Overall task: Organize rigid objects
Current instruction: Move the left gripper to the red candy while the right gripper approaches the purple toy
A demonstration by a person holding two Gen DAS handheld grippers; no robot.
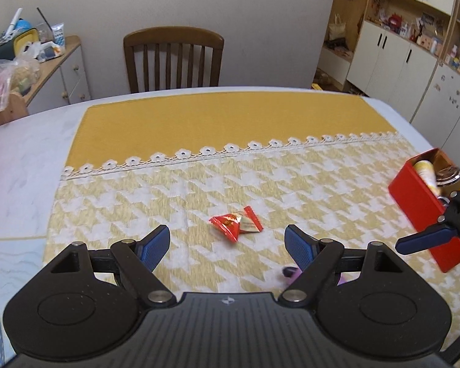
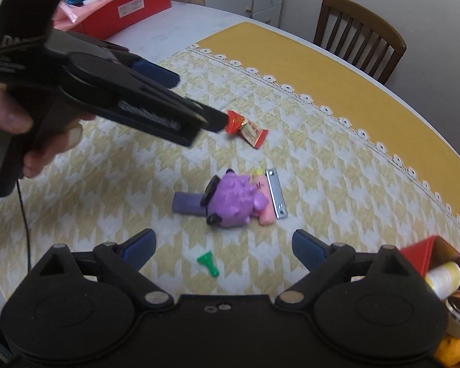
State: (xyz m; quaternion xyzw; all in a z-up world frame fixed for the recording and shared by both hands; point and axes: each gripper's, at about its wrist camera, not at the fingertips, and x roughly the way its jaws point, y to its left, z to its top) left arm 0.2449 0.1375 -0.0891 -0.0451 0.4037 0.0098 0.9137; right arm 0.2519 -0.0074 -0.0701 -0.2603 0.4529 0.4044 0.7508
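Yellow houndstooth cloth (image 1: 260,184) covers counter. Left wrist view: we hold left gripper (image 1: 227,245) with jaws wide, empty, above red candy wrapper (image 1: 236,222); red box (image 1: 426,205) at right, near right gripper's fingertip (image 1: 420,240). Right wrist view: our right gripper (image 2: 224,250) has jaws wide, empty, over purple toy (image 2: 230,204), pink eraser (image 2: 265,202), metal plate (image 2: 276,193), green piece (image 2: 208,263).

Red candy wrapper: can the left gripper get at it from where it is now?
Probably yes. The left gripper is open and empty, the red candy wrapper lies alone on the cloth just ahead between its fingers, and nothing sits between them.
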